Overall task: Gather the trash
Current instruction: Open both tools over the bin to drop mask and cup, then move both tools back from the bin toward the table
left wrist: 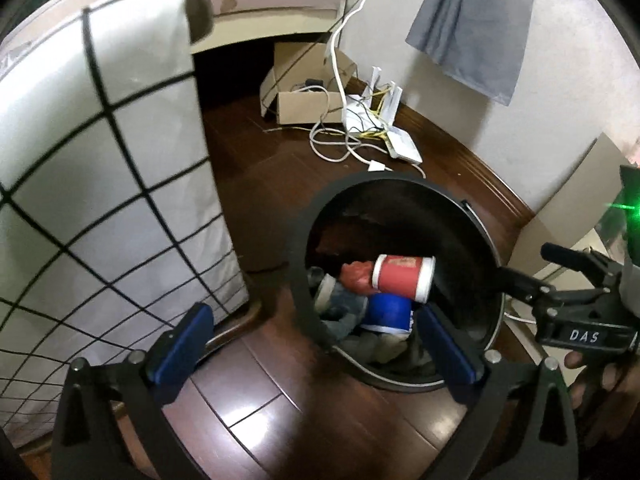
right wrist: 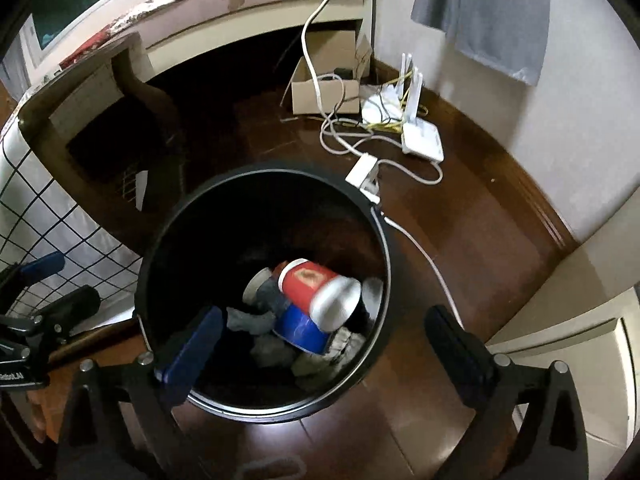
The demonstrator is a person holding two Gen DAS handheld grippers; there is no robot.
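Observation:
A round black trash bin (left wrist: 384, 178) (right wrist: 260, 167) stands on the dark wooden floor. Inside it a red-and-white paper cup (left wrist: 402, 277) (right wrist: 306, 282) lies on its side, blurred in the right wrist view, on top of a blue cup (left wrist: 388, 308) (right wrist: 298, 326) and grey crumpled scraps (right wrist: 256, 320). My left gripper (left wrist: 316, 344) hangs open over the bin's near left rim with nothing between its blue pads. My right gripper (right wrist: 324, 348) is open above the bin's near rim, also with nothing in it. Each gripper shows at the edge of the other's view: the right gripper (left wrist: 532, 266), the left gripper (right wrist: 60, 282).
A white cloth with a black grid (left wrist: 100, 200) hangs close on the left over a wooden chair (right wrist: 100, 120). Behind the bin lie a power strip (right wrist: 362, 172), tangled cables, a white router (right wrist: 422, 142) and an open cardboard box (right wrist: 324, 88). A grey cloth (left wrist: 472, 20) hangs on the wall.

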